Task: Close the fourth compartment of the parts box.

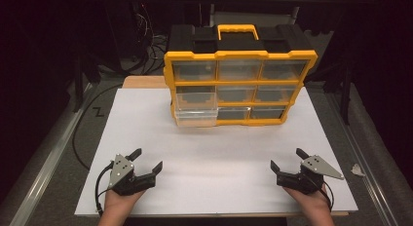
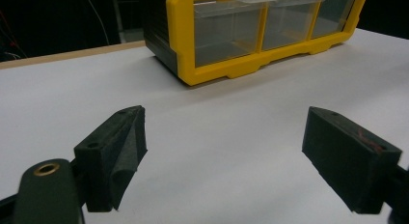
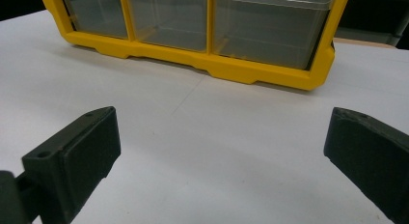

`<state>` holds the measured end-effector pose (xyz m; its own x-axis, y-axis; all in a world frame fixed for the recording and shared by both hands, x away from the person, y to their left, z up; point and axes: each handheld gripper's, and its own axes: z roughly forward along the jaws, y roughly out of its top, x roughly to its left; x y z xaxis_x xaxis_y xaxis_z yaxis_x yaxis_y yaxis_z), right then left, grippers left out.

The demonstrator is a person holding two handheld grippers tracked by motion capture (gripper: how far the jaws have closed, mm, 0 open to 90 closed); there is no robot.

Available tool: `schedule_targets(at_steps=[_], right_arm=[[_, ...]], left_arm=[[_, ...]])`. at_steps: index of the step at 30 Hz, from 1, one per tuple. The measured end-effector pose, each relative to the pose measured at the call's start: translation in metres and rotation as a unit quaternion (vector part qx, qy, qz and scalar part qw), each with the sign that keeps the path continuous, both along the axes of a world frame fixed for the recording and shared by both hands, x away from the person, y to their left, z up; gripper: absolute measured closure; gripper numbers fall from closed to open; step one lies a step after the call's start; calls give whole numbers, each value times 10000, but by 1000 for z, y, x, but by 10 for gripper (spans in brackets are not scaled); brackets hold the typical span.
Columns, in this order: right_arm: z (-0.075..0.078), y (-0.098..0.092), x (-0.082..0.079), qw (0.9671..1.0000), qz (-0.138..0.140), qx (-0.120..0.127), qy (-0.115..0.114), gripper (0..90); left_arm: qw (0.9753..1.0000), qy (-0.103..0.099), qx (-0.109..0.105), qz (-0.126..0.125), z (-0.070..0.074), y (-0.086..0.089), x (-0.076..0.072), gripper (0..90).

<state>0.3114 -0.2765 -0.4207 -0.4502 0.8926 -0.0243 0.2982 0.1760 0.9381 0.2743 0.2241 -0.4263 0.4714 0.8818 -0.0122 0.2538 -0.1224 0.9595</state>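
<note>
On the white table top [image 1: 214,162] in the high view, a yellow-framed organiser [image 1: 238,87] with a black body and a yellow carry handle is seen standing upright at the far middle, its grid of clear drawers facing the person. One clear drawer [image 1: 196,114], at the lower left of the grid, is pulled partly out over the table. The left gripper [image 1: 147,160] is held near the front left edge, its jaws spread wide with nothing between them. The right gripper [image 1: 287,160] is held near the front right edge, jaws likewise spread and empty. Both are well apart from the organiser.

From the left gripper view, the two black jaws are seen wide apart above bare white surface, the gap [image 2: 224,151] between them holding nothing. The organiser [image 2: 251,64] is seen farther off, at the top, its bottom row of clear drawers resting low on the table.

From the right gripper view, the jaws are again seen parted [image 3: 222,151] over bare table. The organiser's yellow lower frame [image 3: 207,62] is seen ahead, with three clear drawers above it.
</note>
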Motion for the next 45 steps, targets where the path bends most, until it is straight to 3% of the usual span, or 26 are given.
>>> schedule_targets(at_steps=[7,13,37,45], right_arm=[[0,0,0,10000,11,-8,1,8],[0,1,0,10000,9,-12,-5,8],[0,1,1,10000,-9,-22,-22,8],[0,1,1,10000,-8,-35,-26,8]], left_arm=[[10000,-15,4,42,0,0,-2,255],[9999,1,-121,15,1,0,-3,363],[9998,30,-213,-2,2,4,-5,849],[9997,-22,-226,-78,1,3,-6,897]])
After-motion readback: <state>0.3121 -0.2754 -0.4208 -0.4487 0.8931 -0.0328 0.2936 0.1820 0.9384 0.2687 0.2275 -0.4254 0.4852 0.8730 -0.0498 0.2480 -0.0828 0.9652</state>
